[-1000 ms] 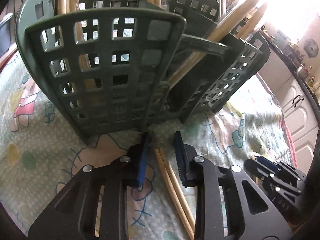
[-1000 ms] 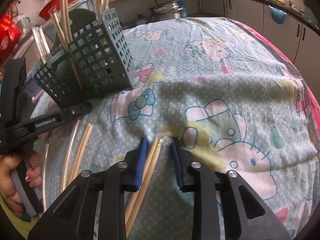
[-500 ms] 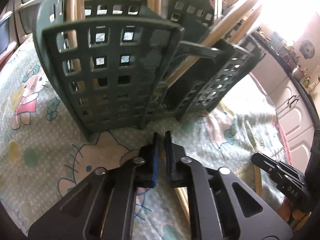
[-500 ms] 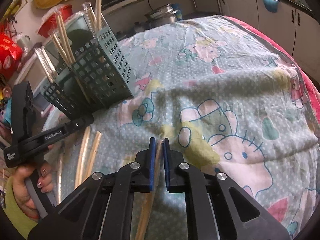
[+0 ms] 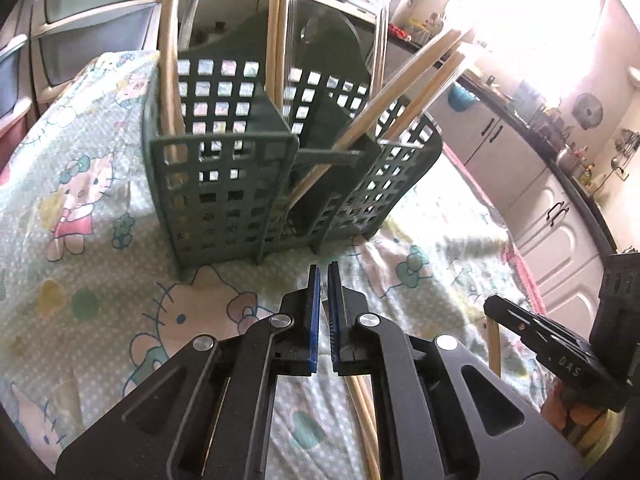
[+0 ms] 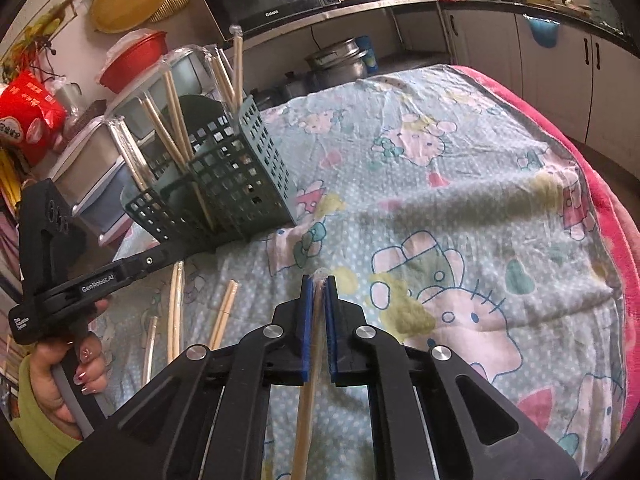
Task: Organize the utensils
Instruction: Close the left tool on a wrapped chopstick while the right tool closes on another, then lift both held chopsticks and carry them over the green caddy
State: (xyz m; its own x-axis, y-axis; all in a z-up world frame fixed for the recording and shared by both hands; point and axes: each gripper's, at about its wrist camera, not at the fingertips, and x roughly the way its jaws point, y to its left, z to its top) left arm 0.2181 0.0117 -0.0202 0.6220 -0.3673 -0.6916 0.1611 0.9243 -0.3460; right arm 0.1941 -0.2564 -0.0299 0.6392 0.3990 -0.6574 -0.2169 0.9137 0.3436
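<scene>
1. Two grippers work over a cartoon-print tablecloth (image 6: pixel 460 184); the right gripper (image 6: pixel 319 284) is clamped on a plastic-wrapped pair of wooden chopsticks (image 6: pixel 310 380), whose crimped wrapper tip pokes out just past the blue pads.
2. The left gripper (image 5: pixel 323 276) has its jaws drawn almost together; a chopstick pair (image 5: pixel 366 412) shows below its right finger, but I cannot tell whether the pads actually pinch it.
3. The green lattice utensil caddy (image 6: pixel 224 184) stands near the table's left edge and already holds several wrapped chopstick pairs (image 5: pixel 384 108) leaning in its compartments.
4. More loose pairs (image 6: pixel 200 308) lie flat on the cloth between the caddy and the right gripper, so the job looks partly done.
5. The step in hand seems to be lifting a fresh pair off the cloth. Next, the right gripper likely needs to tilt the sticks upright, carry them over a compartment, and release only once the lower ends are inside the rim.
</scene>
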